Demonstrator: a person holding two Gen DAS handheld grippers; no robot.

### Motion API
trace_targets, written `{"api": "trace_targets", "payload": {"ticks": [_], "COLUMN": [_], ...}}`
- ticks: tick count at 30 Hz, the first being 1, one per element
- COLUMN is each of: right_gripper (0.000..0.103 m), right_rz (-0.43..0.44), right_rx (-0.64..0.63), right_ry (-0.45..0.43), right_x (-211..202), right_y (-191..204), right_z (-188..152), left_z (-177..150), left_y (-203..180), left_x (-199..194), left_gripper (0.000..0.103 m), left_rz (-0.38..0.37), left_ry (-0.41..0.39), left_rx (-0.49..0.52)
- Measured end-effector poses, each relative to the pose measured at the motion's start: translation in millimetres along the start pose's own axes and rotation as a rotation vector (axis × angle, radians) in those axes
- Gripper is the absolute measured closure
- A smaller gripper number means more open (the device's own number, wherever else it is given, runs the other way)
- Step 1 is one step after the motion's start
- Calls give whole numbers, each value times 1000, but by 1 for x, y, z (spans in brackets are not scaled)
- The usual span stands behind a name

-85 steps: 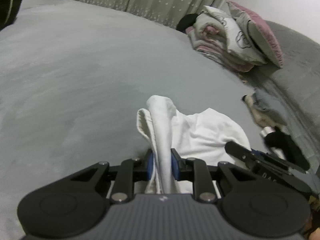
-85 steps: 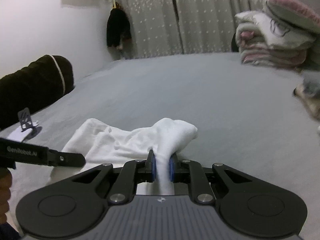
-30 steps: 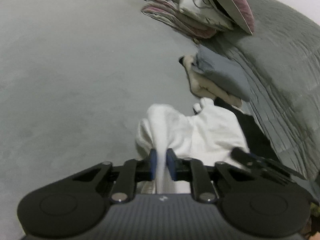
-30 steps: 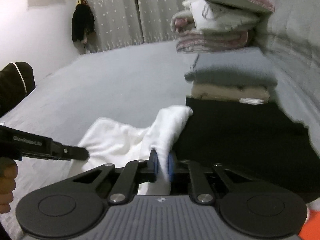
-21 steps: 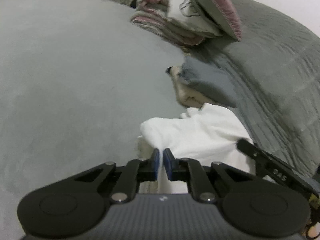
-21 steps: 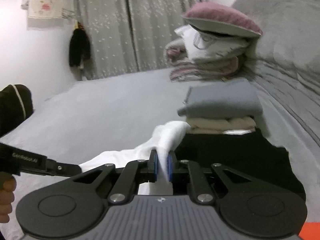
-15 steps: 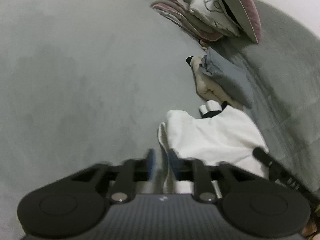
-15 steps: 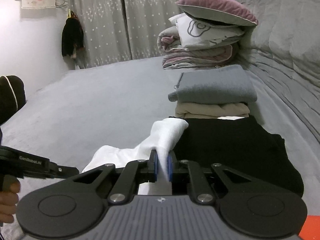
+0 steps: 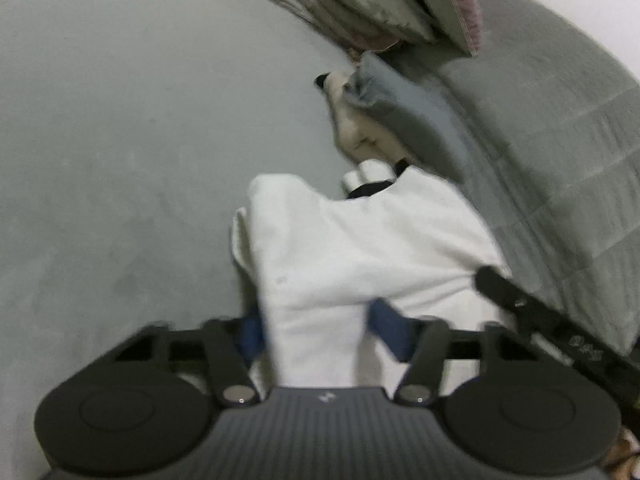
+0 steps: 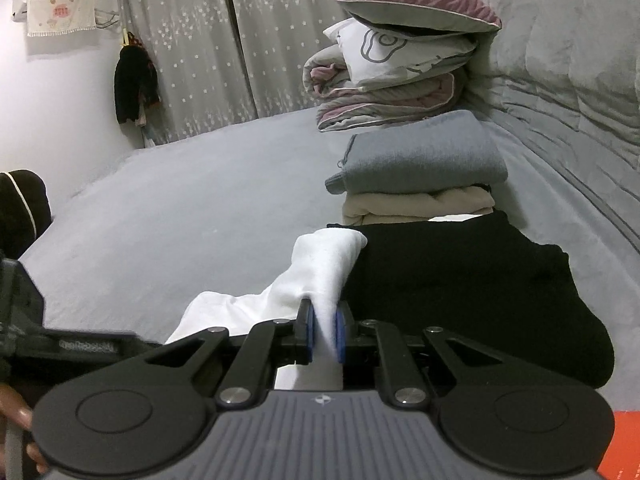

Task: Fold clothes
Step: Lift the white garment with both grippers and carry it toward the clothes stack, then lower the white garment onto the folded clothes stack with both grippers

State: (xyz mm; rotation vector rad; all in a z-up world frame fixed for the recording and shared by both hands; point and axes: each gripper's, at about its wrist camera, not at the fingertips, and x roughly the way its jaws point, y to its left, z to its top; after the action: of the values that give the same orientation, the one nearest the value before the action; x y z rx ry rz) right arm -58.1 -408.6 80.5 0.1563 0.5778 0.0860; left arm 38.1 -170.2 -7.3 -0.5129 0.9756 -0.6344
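I am working over the grey bed (image 10: 192,208), where the folded white garment (image 9: 360,248) is lying at the near edge of the black garment (image 10: 472,280), just before the grey-and-beige stack (image 10: 420,176). My left gripper (image 9: 320,320), clamped on a white fold half a second ago, is now standing wide with the cloth loose between its pads, so I judge the placing is nearly done. My right gripper (image 10: 323,334) is still pinching the white corner narrowly. Only the right view is showing the curtains (image 10: 224,40) and the black garment's full spread; the left view is showing how much of it the white one is covering.
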Motion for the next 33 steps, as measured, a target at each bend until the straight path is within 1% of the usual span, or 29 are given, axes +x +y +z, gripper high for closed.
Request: {"api": "trace_targets", "payload": {"ticks": [1,2,5,8,9,11,13,14,15,17,19,20,21,22,25,28,30,31,32,33], "right_gripper": [90,90,91,93,96,100,100,100,100,99,90,72,58,55,55,55,55,55,56,78], "right_rz": [1,1,-16,-35,-44,-62,-71,-67,-56,17,72,74,75,75,99,131,153,146,120,91], "right_rx": [-3,-7,-33,-58,-57,-21,34,66,102,168,209,194,159,123,69,70,92,92,82,70], "right_ry": [-1,-1,-17,-91,-121,-184,-227,-236,-235,-167,-82,-58,-49,-40,-38,-54,-43,-21,3,24], "right_x": [0,1,-1,-13,-18,-31,-42,-45,-46,-40,-29,-26,-24,-22,-21,-18,-10,-3,3,9], "right_y": [0,0,4,9,9,3,-9,-16,-24,-38,-46,-45,-41,-37,-29,-22,-19,-18,-15,-13], "right_z": [0,0,1,8,11,18,23,24,24,19,12,9,8,7,4,6,5,4,3,2], "left_z": [0,2,5,9,10,14,17,18,18,16,11,9,7,5,4,4,5,5,6,6], "left_y": [2,5,3,-21,-29,-44,-59,-62,-64,-58,-43,-34,-26,-19,-11,-9,-7,-6,-6,-5], "left_x": [2,2,-6,-25,-32,-41,-46,-44,-42,-35,-28,-24,-22,-20,-17,-14,-14,-13,-12,-12], "left_gripper": [80,83,84,85,85,85,85,85,85,85,85,85,85,85,85,85,85,85,85,85], "left_rz": [-1,-14,-19,-11,-17,-34,-44,-35,-27,0,17,22,22,16,5,3,7,9,12,14], "left_ry": [7,15,7,-57,-79,-104,-121,-117,-114,-89,-68,-60,-54,-53,-55,-53,-50,-49,-47,-46], "left_rx": [-14,-41,-75,-24,-4,28,59,71,84,69,26,3,-21,-38,-56,-53,-45,-44,-45,-48]}}
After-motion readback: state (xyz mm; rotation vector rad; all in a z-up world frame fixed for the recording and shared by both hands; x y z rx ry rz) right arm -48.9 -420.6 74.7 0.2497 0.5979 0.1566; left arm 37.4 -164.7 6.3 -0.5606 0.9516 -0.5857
